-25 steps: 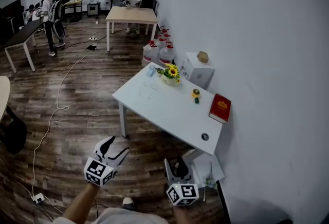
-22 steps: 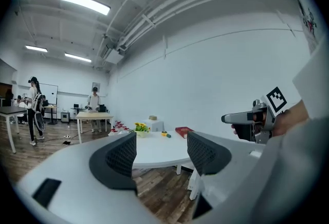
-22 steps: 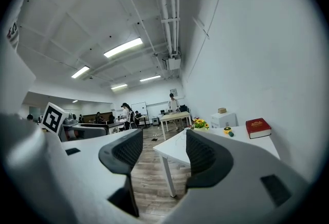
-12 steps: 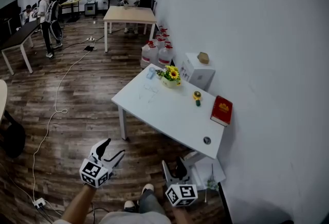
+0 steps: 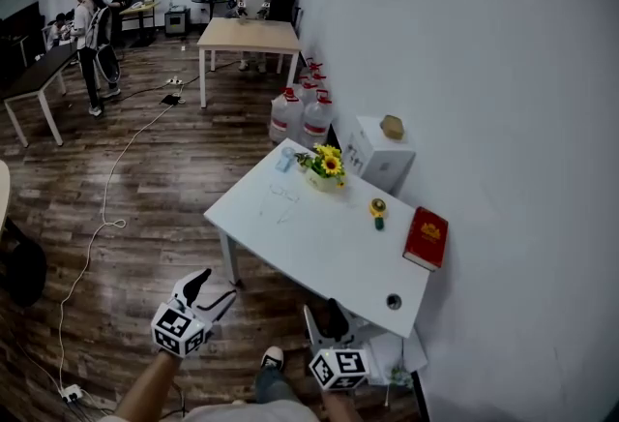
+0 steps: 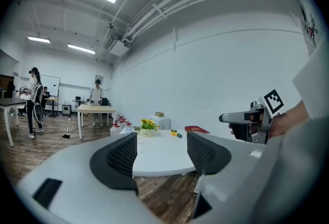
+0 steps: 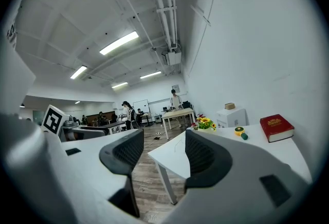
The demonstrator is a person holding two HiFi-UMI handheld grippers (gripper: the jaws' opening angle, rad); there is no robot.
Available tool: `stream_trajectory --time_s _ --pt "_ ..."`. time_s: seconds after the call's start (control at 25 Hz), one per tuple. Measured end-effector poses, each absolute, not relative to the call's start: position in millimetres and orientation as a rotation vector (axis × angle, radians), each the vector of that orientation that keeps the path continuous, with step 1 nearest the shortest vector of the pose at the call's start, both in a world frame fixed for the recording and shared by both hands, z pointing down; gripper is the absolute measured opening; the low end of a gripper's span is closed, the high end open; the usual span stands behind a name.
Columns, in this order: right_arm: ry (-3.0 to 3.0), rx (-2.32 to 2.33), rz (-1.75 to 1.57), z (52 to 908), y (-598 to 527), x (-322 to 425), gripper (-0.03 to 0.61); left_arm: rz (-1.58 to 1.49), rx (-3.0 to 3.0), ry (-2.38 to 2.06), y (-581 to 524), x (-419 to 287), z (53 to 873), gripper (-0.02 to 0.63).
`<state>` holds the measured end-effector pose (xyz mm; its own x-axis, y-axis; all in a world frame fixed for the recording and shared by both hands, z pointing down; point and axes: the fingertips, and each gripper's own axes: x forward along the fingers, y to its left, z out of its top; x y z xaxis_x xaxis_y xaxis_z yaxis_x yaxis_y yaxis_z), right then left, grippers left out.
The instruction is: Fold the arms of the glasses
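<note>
White table (image 5: 329,236) ahead: glasses (image 5: 280,200) lie well fwd of us, nearer our left gripper (image 5: 215,286), wide open, empty; right gripper (image 5: 324,314) jaws closing slightly, nothing btwn.

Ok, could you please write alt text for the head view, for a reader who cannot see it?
The left gripper, open and empty, and the right gripper, its jaws closing on nothing, point toward a white table near a white wall. On the table lie glasses, a pot of sunflowers and a red book.
</note>
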<state>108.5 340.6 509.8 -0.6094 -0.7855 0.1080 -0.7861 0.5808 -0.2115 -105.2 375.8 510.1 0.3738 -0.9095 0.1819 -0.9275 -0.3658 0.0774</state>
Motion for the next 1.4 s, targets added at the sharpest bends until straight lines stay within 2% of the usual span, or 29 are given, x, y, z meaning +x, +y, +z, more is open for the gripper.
stream_trajectory --time_s 0.48,0.96,1.4 --pt "-2.846 1.239 0.365 503 134 91 0.225 0.21 2.424 -1.692 191 -115 513 0.29" --pt "-2.809 1.292 0.42 526 29 121 0.212 0.316 2.483 -1.555 70 -97 541 0.288" --pt "-2.679 1.539 0.461 551 -69 123 0.206 0.367 2.612 -1.304 -91 -117 570 0.287"
